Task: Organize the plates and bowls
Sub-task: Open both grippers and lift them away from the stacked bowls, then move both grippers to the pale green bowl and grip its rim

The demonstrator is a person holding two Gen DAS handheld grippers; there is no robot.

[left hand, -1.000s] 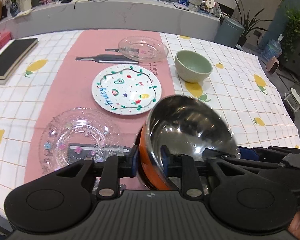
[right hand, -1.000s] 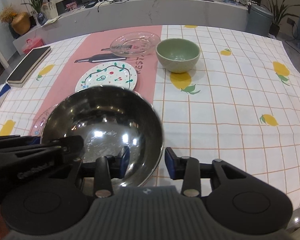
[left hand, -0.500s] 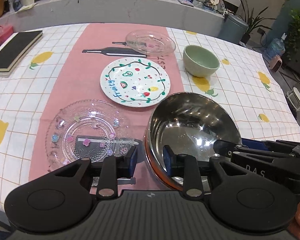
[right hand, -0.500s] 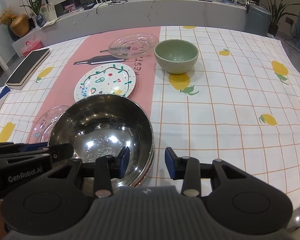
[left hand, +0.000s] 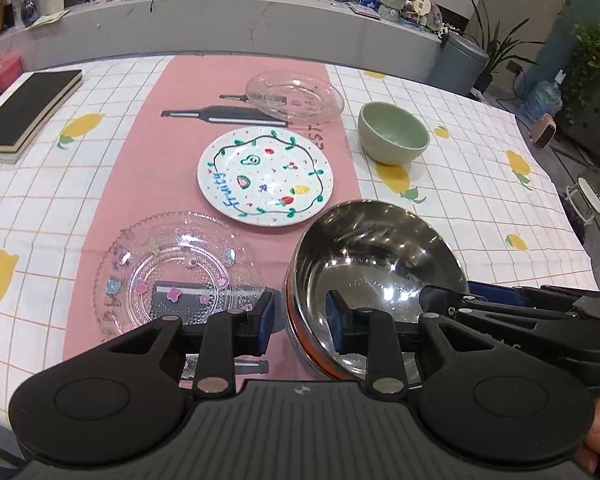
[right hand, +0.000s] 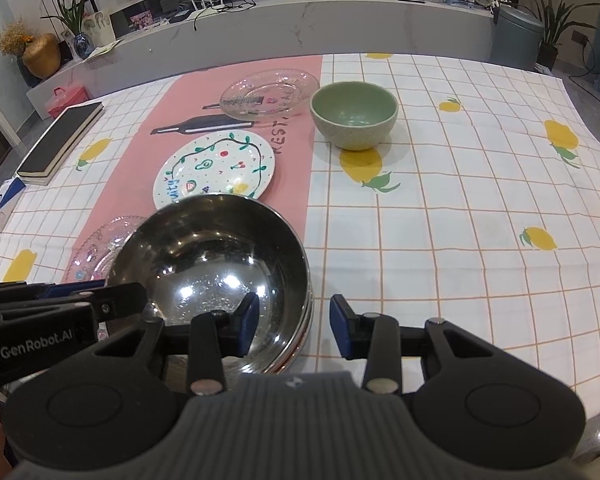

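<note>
A steel bowl (left hand: 380,256) (right hand: 220,248) with an orange outer wall sits on the tablecloth at the near edge. My left gripper (left hand: 300,320) straddles its left rim, open, with a small gap at the pads. On the bowl's right rim, my right gripper (right hand: 294,330) stands open too, one finger inside and one outside. A white fruit-painted plate (left hand: 266,176) (right hand: 216,172) lies just beyond the bowl. To its left lies a clear glass plate (left hand: 168,272) with flower dots. A green bowl (left hand: 394,136) (right hand: 354,114) and a second glass plate (left hand: 296,94) (right hand: 270,92) sit farther back.
A dark book (left hand: 24,108) (right hand: 60,136) lies at the table's far left. A pink runner (left hand: 140,184) with printed bottles runs down the middle. The checked cloth (right hand: 460,220) to the right of the steel bowl carries only lemon prints. A grey counter and plants stand behind the table.
The steel bowl was tilted up with the left pads clamped on its rim; it now rests level on the table and those pads have let go. The right gripper stayed as it was.
</note>
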